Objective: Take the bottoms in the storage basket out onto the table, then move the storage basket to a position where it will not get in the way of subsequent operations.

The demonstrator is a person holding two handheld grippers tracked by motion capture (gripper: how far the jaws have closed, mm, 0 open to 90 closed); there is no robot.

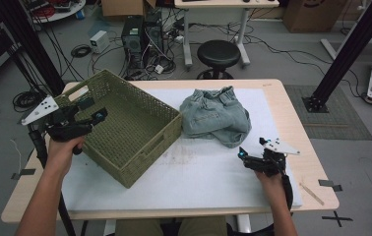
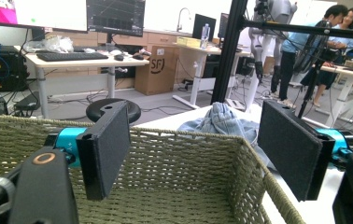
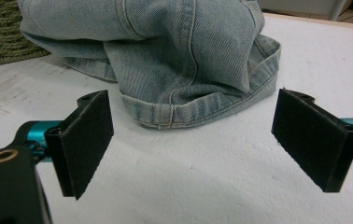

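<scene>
The jeans [image 1: 216,117] lie crumpled in a heap on the white mat [image 1: 199,182] at mid-bench, just beside the basket's [image 1: 125,129] right-hand wall and perhaps touching it. From the right tongs [image 1: 243,155] the heap sits at about 11 o'clock and near; in the right gripper view its hem [image 3: 198,109] lies straight ahead, between the lines of the two spread jaws, which are wide apart and hold nothing. The heap runs roughly from 10 to 4 o'clock across the high view, waistband toward the far edge, hem toward the person. The left tongs [image 1: 95,115] hang over the basket's near-left rim, also spread and empty; from them the jeans are at 3 o'clock, across the whole basket, so the right hand is plainly the nearer one. My judgement is that a short push forward along 11 o'clock would bring the hem between the right jaws. Count: one pair of jeans, one basket, one mat, two tongs.
</scene>
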